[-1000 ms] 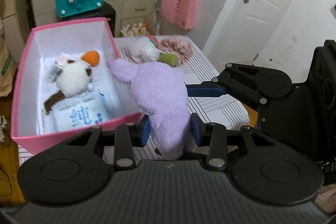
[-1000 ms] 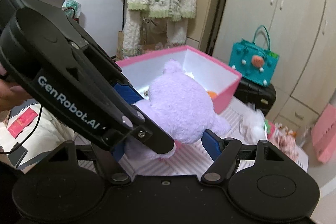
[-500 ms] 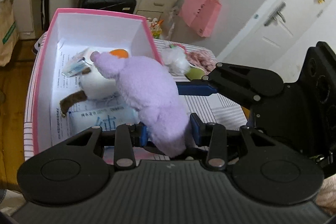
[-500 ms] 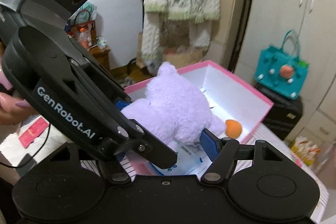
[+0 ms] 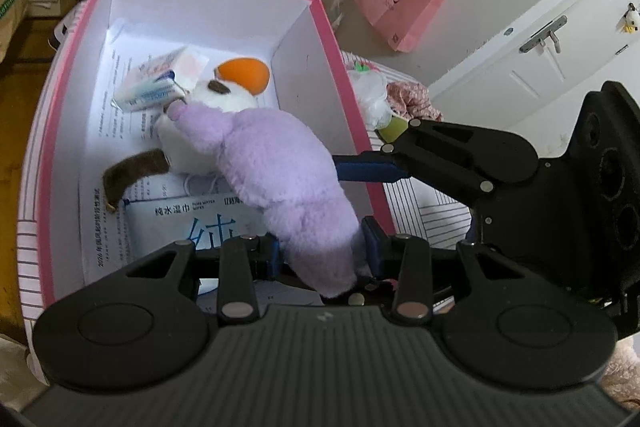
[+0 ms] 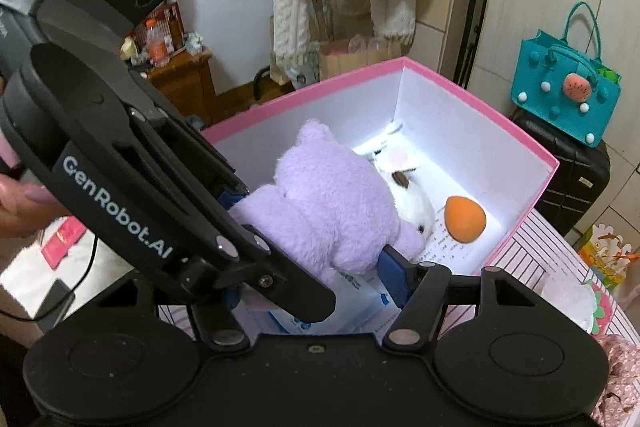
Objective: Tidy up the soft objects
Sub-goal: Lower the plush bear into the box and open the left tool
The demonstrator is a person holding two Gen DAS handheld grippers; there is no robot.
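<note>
**Purple plush held over the pink box by both grippers**

While the purple plush toy (image 5: 276, 179) hangs over the open pink box (image 5: 320, 27), every place below is given from that box; going left to right in the left wrist view, a small tissue packet (image 5: 154, 83) lies on the box floor toward its far left corner, a white plush with a brown tail (image 5: 208, 107) sits mid-floor beside an orange ball (image 5: 244, 75), and a wet-wipes pack (image 5: 192, 219) lies at the near end; outside the right wall, more soft things (image 5: 376, 99) wait on the striped table.

Narrowly set, the left gripper (image 5: 322, 251) pinches the purple toy's lower end at the box's near edge; the right gripper (image 6: 316, 263) reaches in across the right wall, its jaws closing with the toy's body between them, though I cannot tell whether both pads press on it.

Lengthwise the toy runs from the near edge toward the far left corner, its head over the white plush; so the drop lies straight below, and the left gripper, holding the tail end, looks the one that decides the release.
</note>
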